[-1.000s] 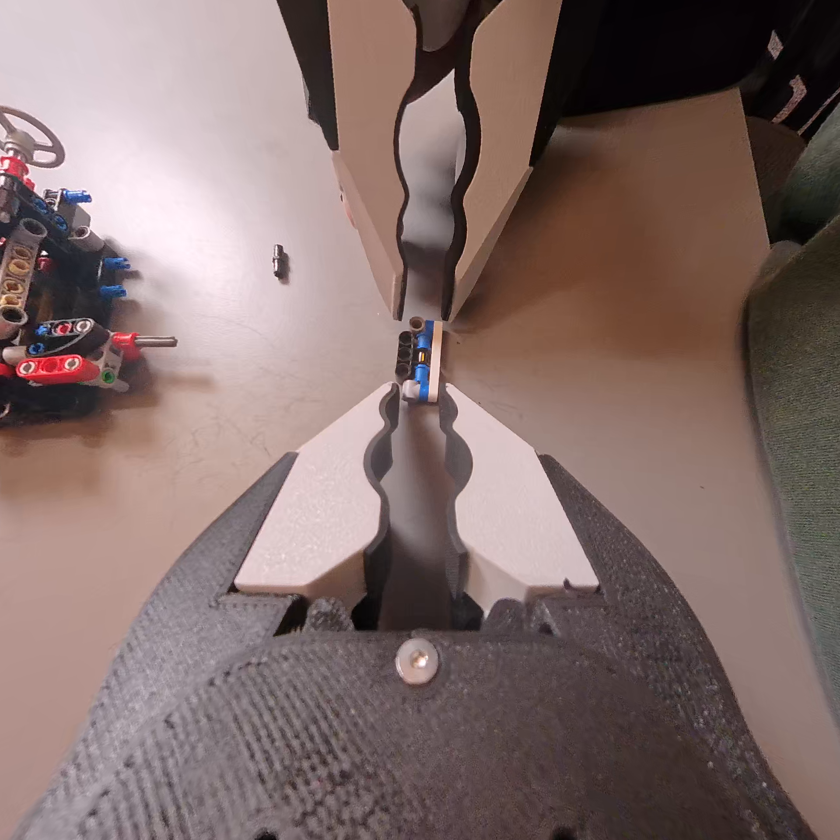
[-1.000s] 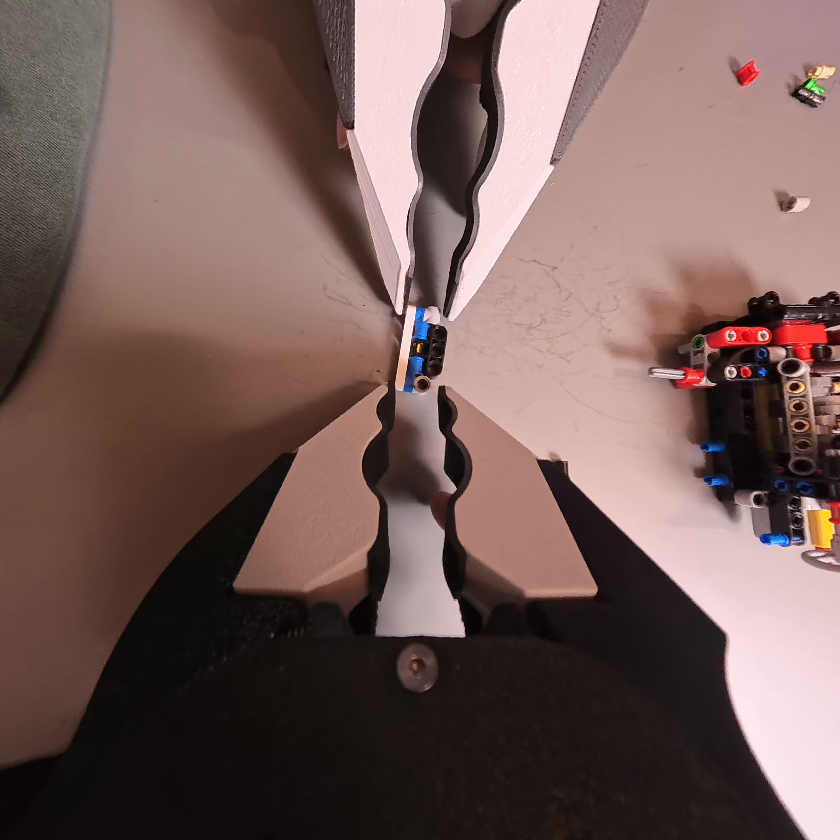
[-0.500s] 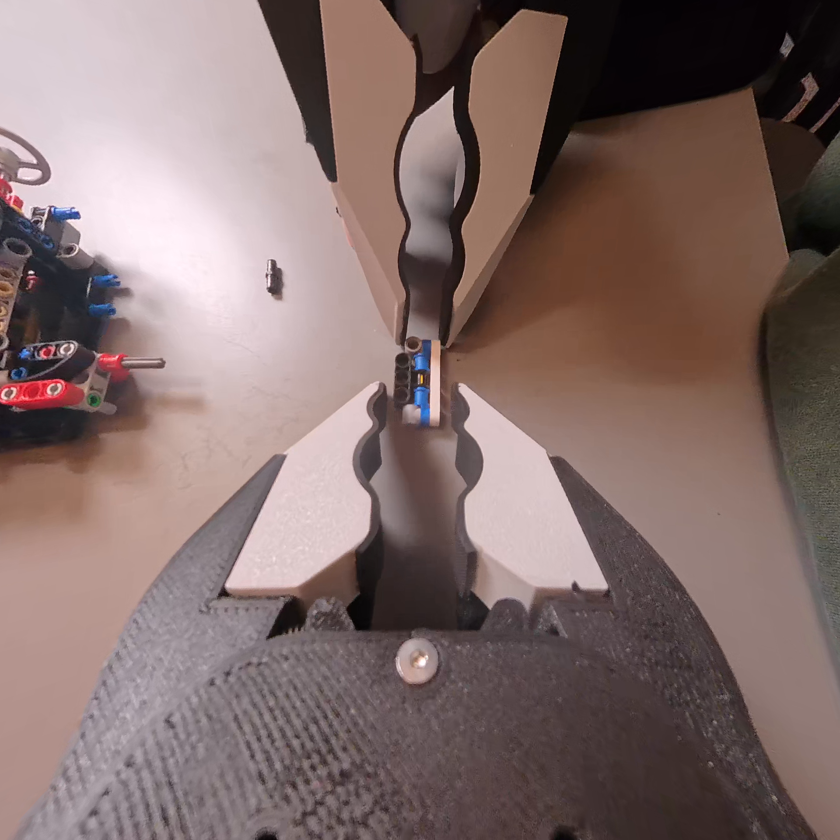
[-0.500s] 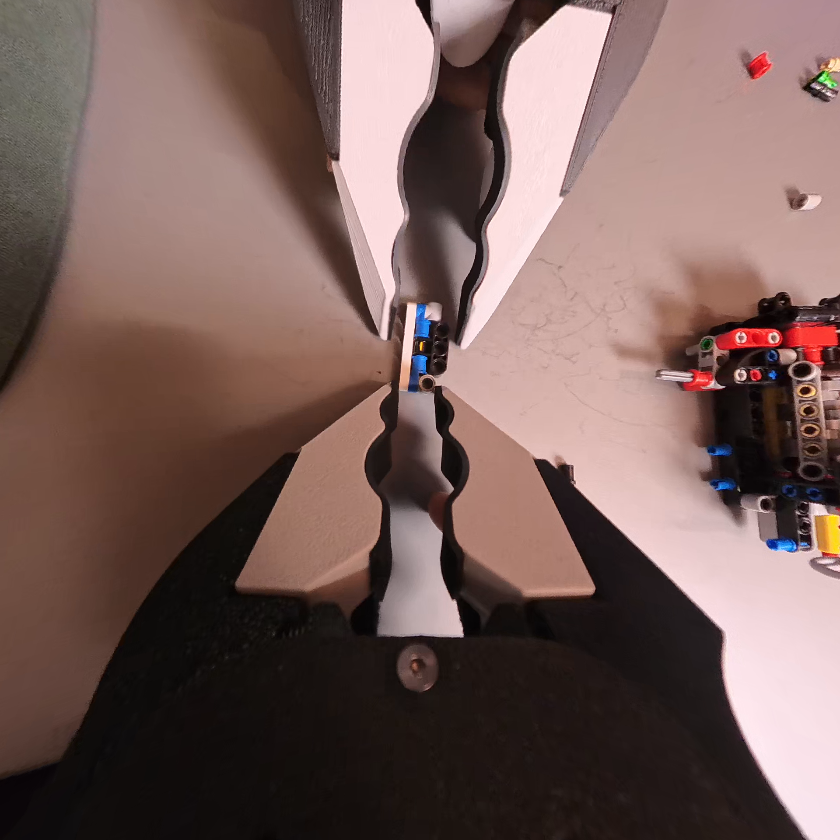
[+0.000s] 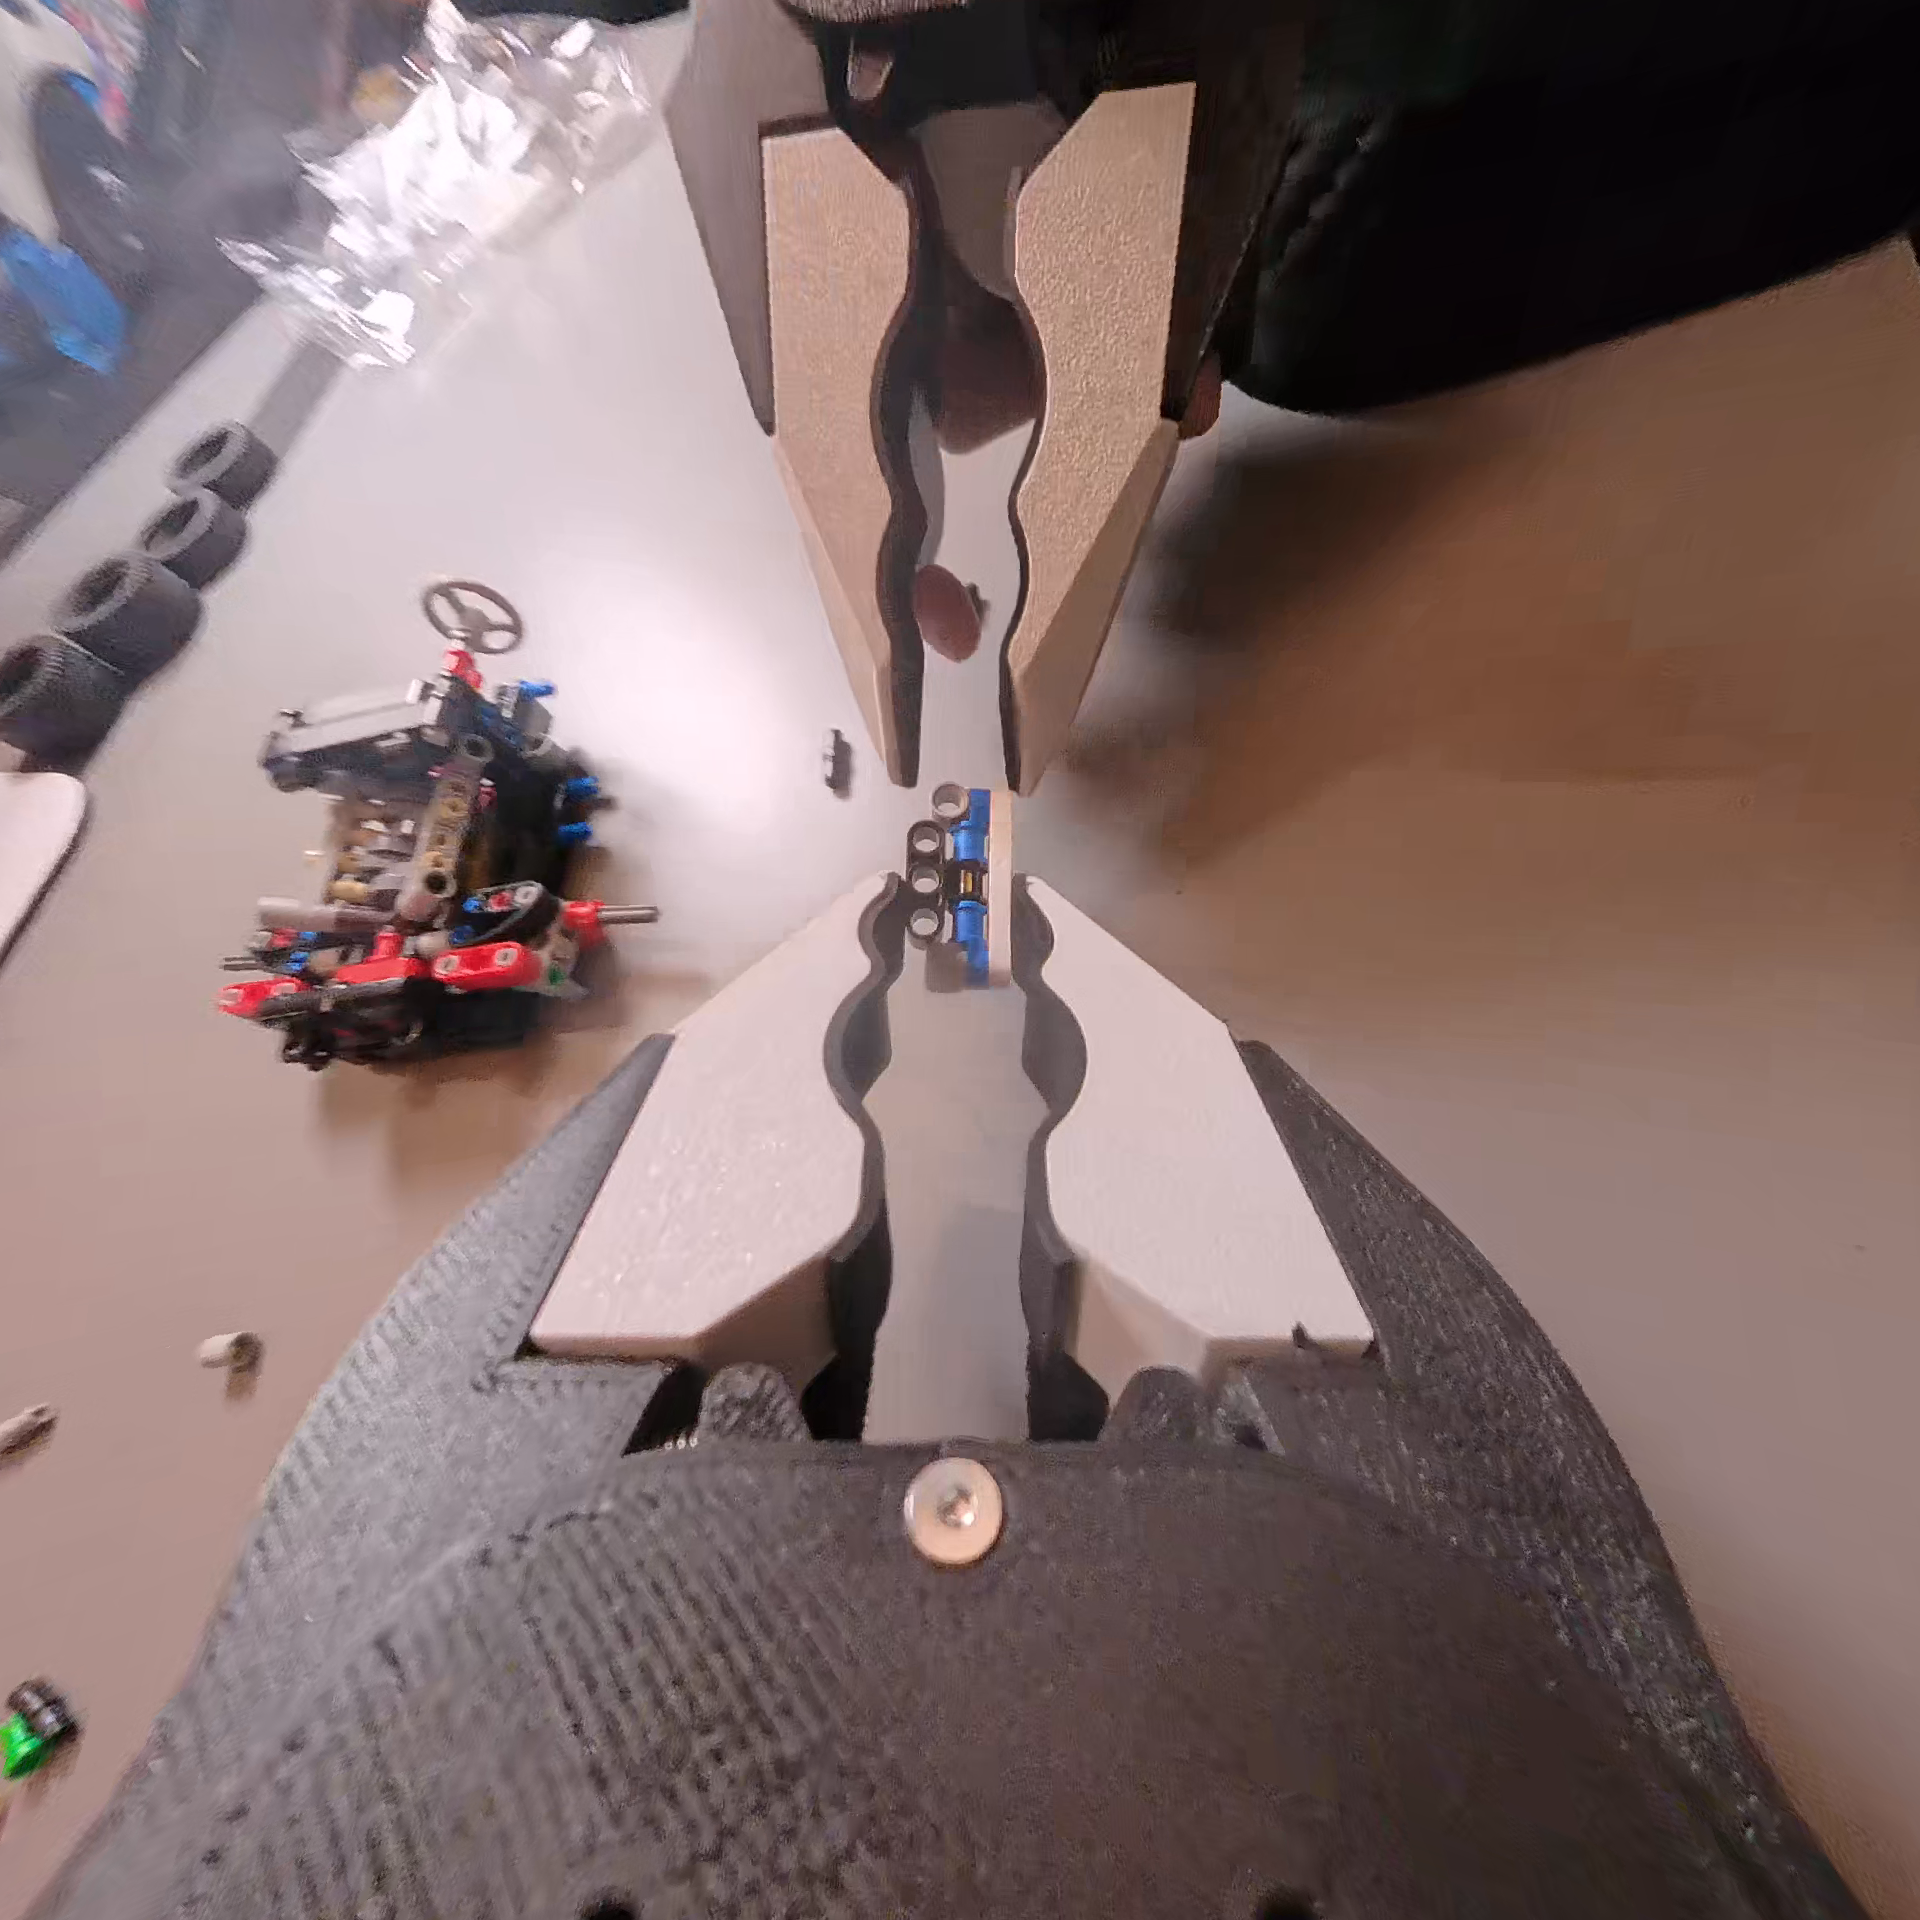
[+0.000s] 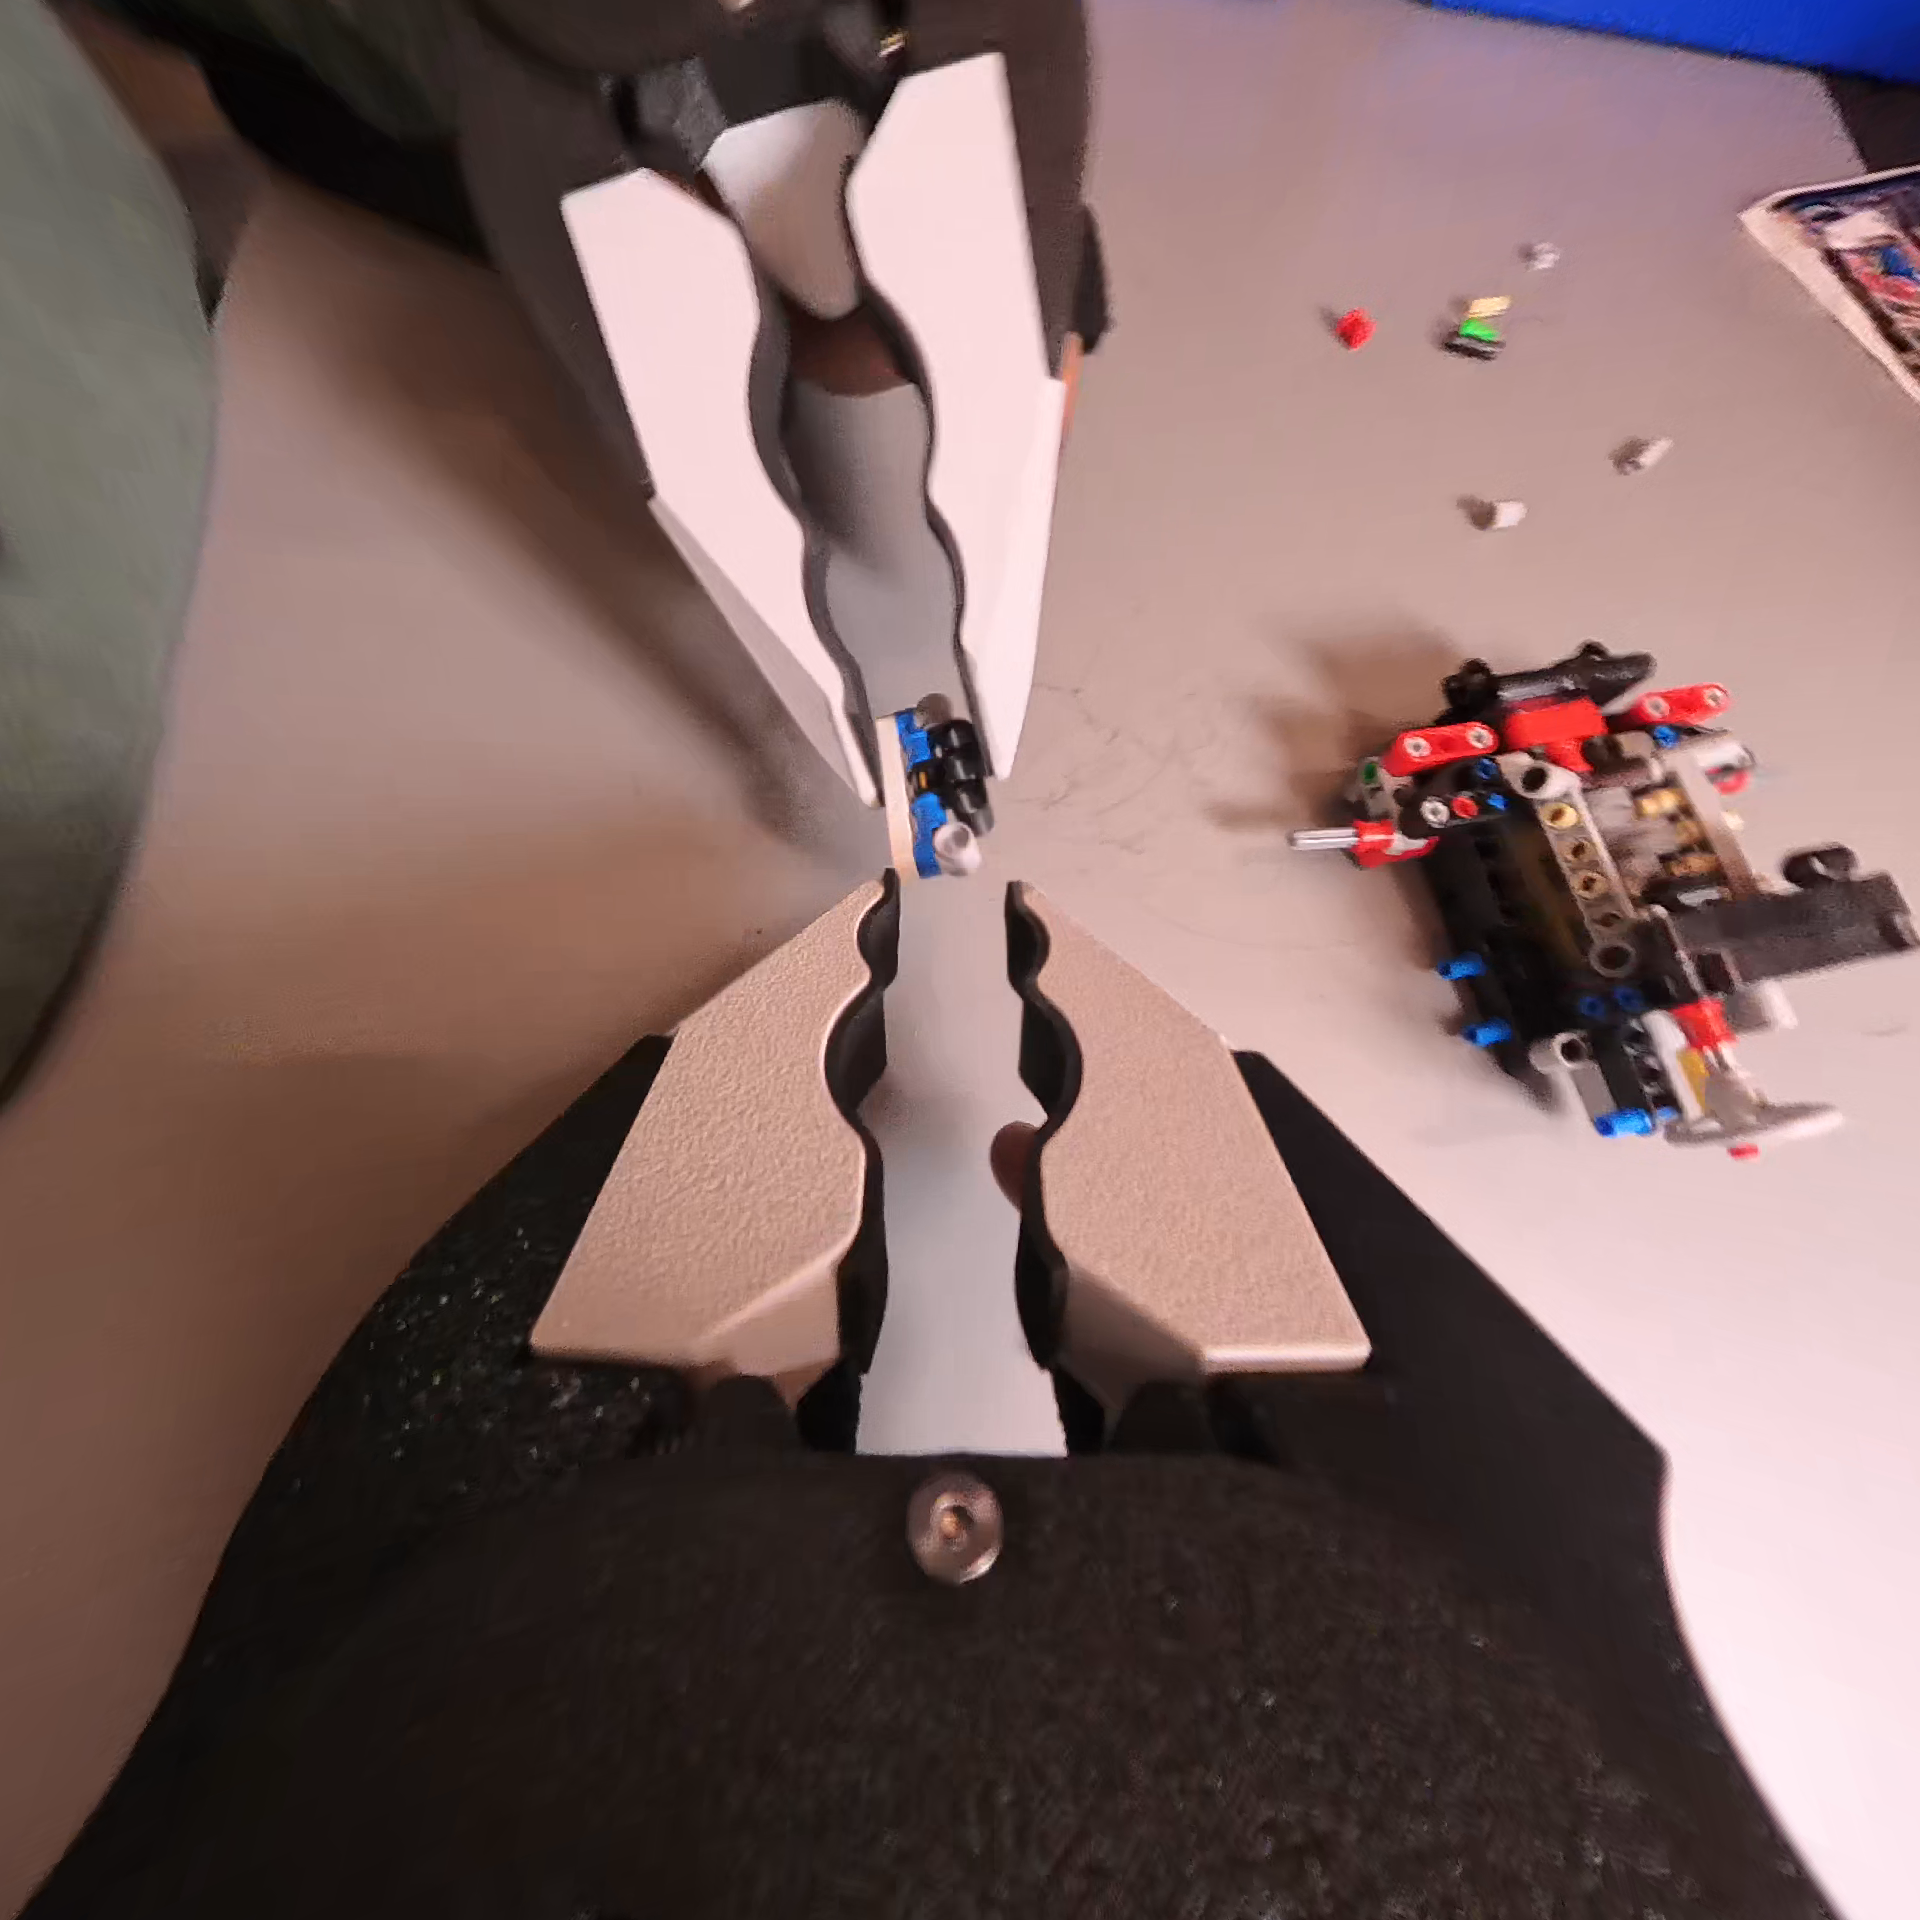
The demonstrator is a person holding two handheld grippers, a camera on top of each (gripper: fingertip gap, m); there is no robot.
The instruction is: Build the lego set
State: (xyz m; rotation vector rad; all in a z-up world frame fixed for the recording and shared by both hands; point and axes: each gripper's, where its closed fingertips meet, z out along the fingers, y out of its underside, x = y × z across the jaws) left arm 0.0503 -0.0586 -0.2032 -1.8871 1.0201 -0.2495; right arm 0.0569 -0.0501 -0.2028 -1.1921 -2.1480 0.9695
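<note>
blue, black and tan pieces make up the small sub-assembly (image 5: 961,883) pinched between the tips of the left gripper (image 5: 956,914), whose jaws are closed on its lower half. it hangs above the beige table (image 5: 1455,935), in the gap between the two tools. right gripper (image 6: 945,894): jaws parted a little and holding nothing, with its tips just short of the sub-assembly's grey-pin end, as the right wrist view shows. the partly built car chassis (image 6: 1590,883) sits well apart on the table; loose small parts (image 6: 1475,332) lie beyond it and four black tyres (image 5: 135,613) line the far edge.

risks, as judged: the hold covers only part of a narrow stack, so a push from the empty tool could twist it, pop the black beam off its blue pins, or drop it among the loose parts.

writing: a printed sheet (image 6: 1860,249) lies at the table corner, too blurred to read; no brand mark is legible.
</note>
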